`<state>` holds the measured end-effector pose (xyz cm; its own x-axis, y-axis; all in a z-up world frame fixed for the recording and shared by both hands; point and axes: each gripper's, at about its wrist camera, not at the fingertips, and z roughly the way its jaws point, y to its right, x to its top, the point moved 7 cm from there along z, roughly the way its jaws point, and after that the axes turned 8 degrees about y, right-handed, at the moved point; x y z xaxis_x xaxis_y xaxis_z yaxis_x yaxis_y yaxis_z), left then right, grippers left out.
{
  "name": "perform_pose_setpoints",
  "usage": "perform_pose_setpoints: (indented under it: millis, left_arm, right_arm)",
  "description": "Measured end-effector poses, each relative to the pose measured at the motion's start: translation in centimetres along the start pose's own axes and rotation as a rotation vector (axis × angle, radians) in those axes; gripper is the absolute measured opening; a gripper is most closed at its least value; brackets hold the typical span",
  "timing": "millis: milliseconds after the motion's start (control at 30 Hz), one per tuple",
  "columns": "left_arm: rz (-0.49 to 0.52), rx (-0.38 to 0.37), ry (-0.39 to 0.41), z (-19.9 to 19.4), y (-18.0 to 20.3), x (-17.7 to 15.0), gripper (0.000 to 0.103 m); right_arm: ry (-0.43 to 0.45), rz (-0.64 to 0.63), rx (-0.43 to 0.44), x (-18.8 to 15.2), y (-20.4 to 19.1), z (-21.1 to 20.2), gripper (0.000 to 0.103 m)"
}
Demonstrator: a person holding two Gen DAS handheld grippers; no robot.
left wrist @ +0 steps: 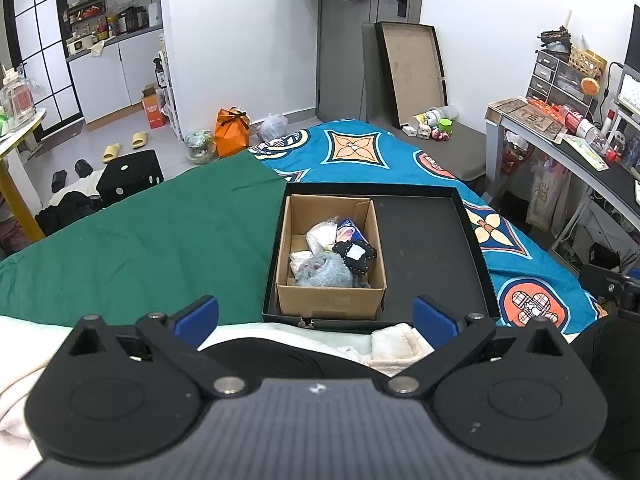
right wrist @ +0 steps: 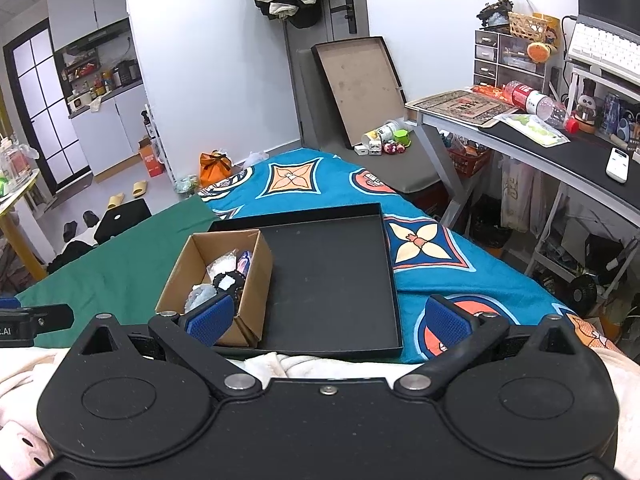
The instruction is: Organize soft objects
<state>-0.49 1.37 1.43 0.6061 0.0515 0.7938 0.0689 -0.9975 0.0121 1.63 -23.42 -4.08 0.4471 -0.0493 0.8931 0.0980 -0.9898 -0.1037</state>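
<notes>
A cardboard box [left wrist: 332,304] stands in the left part of a shallow black tray [left wrist: 424,248] on the bed. In the box lie a blue-grey plush [left wrist: 324,272], a black-framed soft piece [left wrist: 355,255] and a white crumpled item [left wrist: 322,234]. The box [right wrist: 252,280] and tray [right wrist: 332,280] also show in the right wrist view. My left gripper [left wrist: 316,318] is open and empty, just short of the box. My right gripper [right wrist: 328,322] is open and empty, at the tray's near edge.
A green cloth [left wrist: 160,248] covers the bed's left side, a blue patterned sheet [left wrist: 360,152] its right. A cream blanket [right wrist: 288,364] lies under both grippers. A desk [right wrist: 560,148] with clutter stands right. A tray lid [left wrist: 412,68] leans on the far wall.
</notes>
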Motion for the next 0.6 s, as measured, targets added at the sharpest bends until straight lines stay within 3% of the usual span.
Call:
perform_pose_setpoints:
  millis: [600]
  left_arm:
    - [-0.012, -0.006, -0.008, 0.65, -0.47, -0.25, 0.102]
  right_arm:
    - [-0.018, -0.016, 0.004, -0.25, -0.27, 0.83, 0.103]
